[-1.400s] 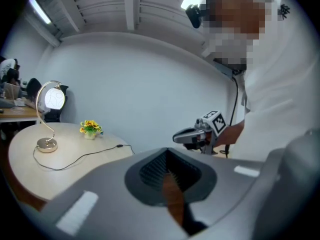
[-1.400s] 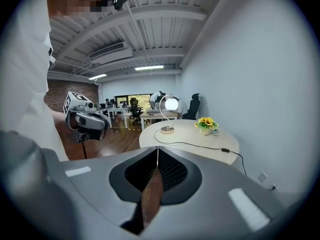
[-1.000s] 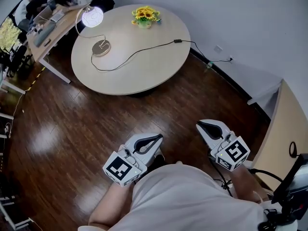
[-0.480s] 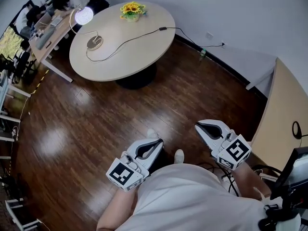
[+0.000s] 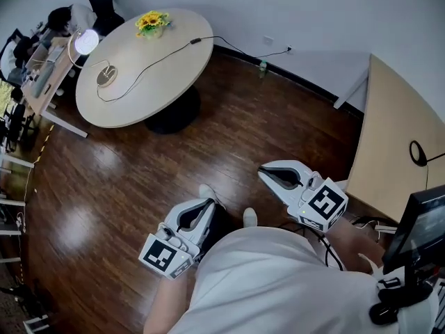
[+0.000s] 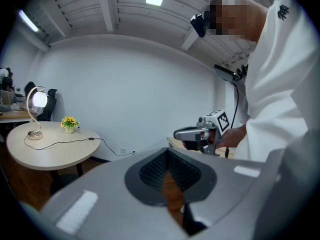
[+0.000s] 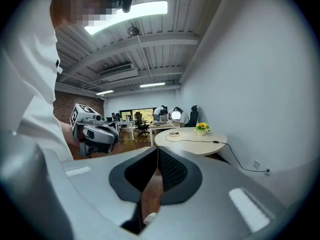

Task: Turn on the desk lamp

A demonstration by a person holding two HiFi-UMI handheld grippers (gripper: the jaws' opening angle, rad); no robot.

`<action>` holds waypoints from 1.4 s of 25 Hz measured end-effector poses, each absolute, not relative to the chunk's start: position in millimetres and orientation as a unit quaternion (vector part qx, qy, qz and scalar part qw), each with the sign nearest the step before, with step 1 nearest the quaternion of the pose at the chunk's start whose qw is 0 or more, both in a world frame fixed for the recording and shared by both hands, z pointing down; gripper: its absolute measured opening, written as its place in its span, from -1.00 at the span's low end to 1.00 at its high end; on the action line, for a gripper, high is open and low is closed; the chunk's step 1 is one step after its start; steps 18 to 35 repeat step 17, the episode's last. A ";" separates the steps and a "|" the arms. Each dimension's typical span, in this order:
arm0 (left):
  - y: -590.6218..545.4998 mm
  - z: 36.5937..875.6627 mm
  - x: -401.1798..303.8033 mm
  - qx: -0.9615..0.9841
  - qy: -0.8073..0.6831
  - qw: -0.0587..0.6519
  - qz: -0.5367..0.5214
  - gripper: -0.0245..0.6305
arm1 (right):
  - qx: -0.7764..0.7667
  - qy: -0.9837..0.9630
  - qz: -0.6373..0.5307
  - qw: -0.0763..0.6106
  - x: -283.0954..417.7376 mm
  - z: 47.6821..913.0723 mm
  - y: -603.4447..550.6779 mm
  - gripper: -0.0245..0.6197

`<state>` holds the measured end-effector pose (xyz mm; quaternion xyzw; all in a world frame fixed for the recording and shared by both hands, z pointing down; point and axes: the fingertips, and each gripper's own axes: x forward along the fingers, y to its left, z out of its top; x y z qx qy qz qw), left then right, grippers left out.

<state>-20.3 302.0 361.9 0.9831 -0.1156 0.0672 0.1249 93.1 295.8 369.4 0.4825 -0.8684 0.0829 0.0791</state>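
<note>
The desk lamp [image 5: 86, 42] glows, its round base [image 5: 106, 76] standing on the far left of the round beige table [image 5: 160, 75]. Its black cable [image 5: 167, 53] runs across the top to the wall. The lit lamp also shows small in the left gripper view [image 6: 36, 100] and in the right gripper view [image 7: 175, 115]. My left gripper [image 5: 206, 202] and right gripper [image 5: 263, 175] hang low over the wood floor, well short of the table. Both are shut, with nothing between the jaws. Each gripper camera catches the other one: the right gripper [image 6: 200, 133] and the left gripper [image 7: 95, 131].
A pot of yellow flowers [image 5: 151, 21] stands at the table's far edge. A beige desk [image 5: 396, 138] and a monitor [image 5: 417, 228] are at my right. Office desks [image 5: 42, 68] crowd the far left. A small bottle [image 5: 262, 67] sits by the wall.
The table and lamp have slid left and farther off in the head view as I back away and turn. The lamp stays lit. Both grippers stay shut.
</note>
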 end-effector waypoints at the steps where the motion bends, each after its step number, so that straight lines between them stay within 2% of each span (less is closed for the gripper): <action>1: 302.4 360.0 -18.3 0.983 -0.116 0.124 0.068 -0.87 | 0.483 -0.868 0.082 0.080 95.4 367.4 296.6 -0.90; 17: 319.7 358.5 26.4 0.987 -0.093 0.108 0.072 -0.87 | 0.485 -0.867 0.077 0.083 127.0 366.2 312.1 -0.90; 35: 319.7 358.5 26.4 0.987 -0.093 0.108 0.072 -0.87 | 0.485 -0.867 0.077 0.083 127.0 366.2 312.1 -0.90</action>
